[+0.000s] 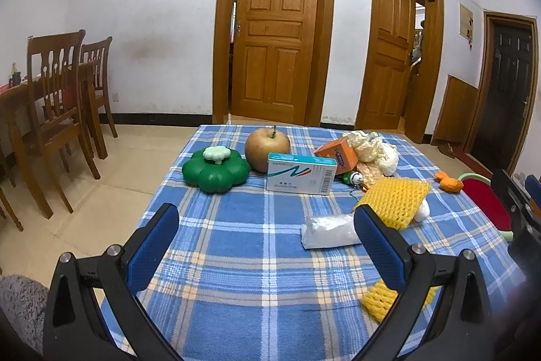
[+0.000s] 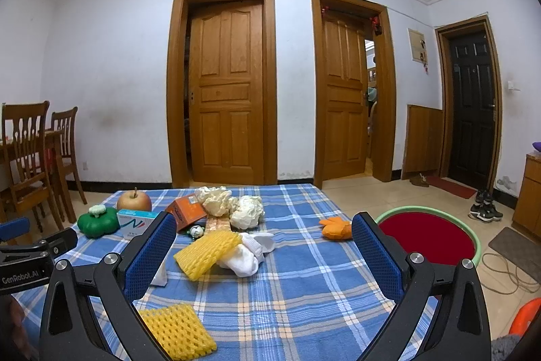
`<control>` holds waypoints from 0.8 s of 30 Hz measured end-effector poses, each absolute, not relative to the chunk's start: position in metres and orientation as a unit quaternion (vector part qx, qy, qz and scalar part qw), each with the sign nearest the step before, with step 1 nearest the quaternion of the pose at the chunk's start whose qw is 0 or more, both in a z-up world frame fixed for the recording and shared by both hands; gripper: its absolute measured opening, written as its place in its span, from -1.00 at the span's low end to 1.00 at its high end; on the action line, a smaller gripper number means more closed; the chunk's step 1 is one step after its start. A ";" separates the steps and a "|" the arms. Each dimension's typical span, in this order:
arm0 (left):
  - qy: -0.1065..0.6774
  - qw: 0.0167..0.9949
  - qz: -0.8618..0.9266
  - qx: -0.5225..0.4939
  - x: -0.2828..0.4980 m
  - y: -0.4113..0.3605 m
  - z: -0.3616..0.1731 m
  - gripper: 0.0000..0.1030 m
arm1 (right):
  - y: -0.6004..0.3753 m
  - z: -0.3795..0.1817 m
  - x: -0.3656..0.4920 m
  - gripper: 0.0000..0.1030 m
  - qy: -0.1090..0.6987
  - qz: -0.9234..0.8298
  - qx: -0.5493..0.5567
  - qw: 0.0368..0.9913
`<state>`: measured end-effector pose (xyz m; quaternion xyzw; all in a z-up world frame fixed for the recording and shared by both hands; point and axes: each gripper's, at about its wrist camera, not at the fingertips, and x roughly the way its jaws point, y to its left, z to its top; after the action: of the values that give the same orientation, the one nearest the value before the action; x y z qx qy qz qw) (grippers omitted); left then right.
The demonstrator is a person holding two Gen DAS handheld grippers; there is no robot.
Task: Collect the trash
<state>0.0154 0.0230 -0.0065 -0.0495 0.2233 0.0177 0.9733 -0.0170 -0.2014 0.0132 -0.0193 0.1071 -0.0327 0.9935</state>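
A: What are the two grabbers doing?

B: The left gripper [image 1: 267, 246] is hanging over the blue checked tablecloth [image 1: 236, 259] with its blue fingers [image 1: 154, 246] spread wide, holding nothing. The right gripper [image 2: 263, 254] is doing the same, wide apart and empty.

A: Where is the trash lying?

B: Look for the round brownish apple [image 1: 267, 148] first. A white and teal cardboard box [image 1: 301, 173] is sitting just in front of it. An orange cardboard box [image 1: 337, 154] is sitting to the right of the apple, with crumpled cream paper [image 1: 372, 148] beside that box. A yellow foam fruit net [image 1: 395, 200] is lying nearer to the grabbers than the apple, and a white plastic packet [image 1: 329, 230] is lying just below the net. Another yellow foam net [image 2: 177, 330] is lying closest of all.

A: And the bin?

B: A round red basin with a green rim [image 2: 427, 237] is sitting past the cloth's right edge, far from the apple.
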 end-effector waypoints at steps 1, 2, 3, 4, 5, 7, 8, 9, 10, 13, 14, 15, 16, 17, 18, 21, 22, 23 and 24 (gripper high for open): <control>0.222 0.974 0.018 -0.050 0.015 0.023 -0.006 0.97 | -0.202 0.013 -0.017 1.00 0.107 -0.033 -0.019 0.994; 0.221 0.974 0.017 -0.050 0.014 0.023 -0.006 0.97 | -0.201 0.013 -0.017 1.00 0.107 -0.033 -0.019 0.994; 0.221 0.974 0.015 -0.049 0.014 0.023 -0.006 0.97 | -0.201 0.013 -0.017 1.00 0.107 -0.034 -0.019 0.994; 0.221 0.974 0.014 -0.048 0.015 0.022 -0.006 0.97 | -0.201 0.013 -0.017 1.00 0.107 -0.035 -0.018 0.993; 0.222 0.974 0.013 -0.046 0.015 0.022 -0.006 0.97 | -0.202 0.013 -0.017 1.00 0.107 -0.035 -0.018 0.993; 0.222 0.974 0.012 -0.045 0.015 0.021 -0.006 0.97 | -0.202 0.013 -0.017 1.00 0.107 -0.035 -0.018 0.993; 0.221 0.974 0.012 -0.045 0.015 0.021 -0.006 0.97 | -0.202 0.013 -0.017 1.00 0.107 -0.035 -0.018 0.994; 0.221 0.974 0.012 -0.046 0.015 0.021 -0.006 0.97 | -0.202 0.013 -0.017 1.00 0.107 -0.035 -0.018 0.993; 0.222 0.974 0.012 -0.046 0.015 0.021 -0.006 0.97 | -0.202 0.013 -0.017 1.00 0.107 -0.035 -0.018 0.993; 0.221 0.974 0.013 -0.047 0.015 0.021 -0.006 0.97 | -0.202 0.013 -0.017 1.00 0.107 -0.034 -0.018 0.994; 0.222 0.974 0.012 -0.048 0.016 0.020 -0.006 0.97 | -0.202 0.013 -0.017 1.00 0.107 -0.034 -0.018 0.993; 0.221 0.974 0.013 -0.048 0.015 0.021 -0.006 0.97 | -0.202 0.013 -0.017 1.00 0.107 -0.034 -0.018 0.993; 0.221 0.974 0.013 -0.048 0.015 0.021 -0.006 0.97 | -0.202 0.013 -0.017 1.00 0.108 -0.034 -0.018 0.993; 0.220 0.974 0.014 -0.048 0.015 0.021 -0.006 0.97 | -0.202 0.013 -0.017 1.00 0.108 -0.035 -0.018 0.993; 0.220 0.974 0.013 -0.047 0.015 0.021 -0.006 0.97 | -0.202 0.013 -0.017 1.00 0.108 -0.035 -0.018 0.993; 0.214 0.976 0.014 -0.044 0.013 0.019 -0.005 0.97 | -0.202 0.013 -0.017 1.00 0.108 -0.033 -0.018 0.993; 0.212 0.976 0.014 -0.041 0.012 0.019 -0.005 0.97 | -0.202 0.013 -0.017 1.00 0.108 -0.032 -0.018 0.993; 0.210 0.977 0.013 -0.039 0.012 0.018 -0.004 0.97 | -0.202 0.013 -0.017 1.00 0.109 -0.031 -0.018 0.993; 0.209 0.977 0.013 -0.037 0.012 0.018 -0.004 0.97 | -0.202 0.013 -0.017 1.00 0.109 -0.029 -0.018 0.993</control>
<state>0.0116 0.0179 -0.0044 -0.0371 0.2089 0.0130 0.9771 -0.0169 -0.2016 0.0129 -0.0184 0.1089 -0.0294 0.9935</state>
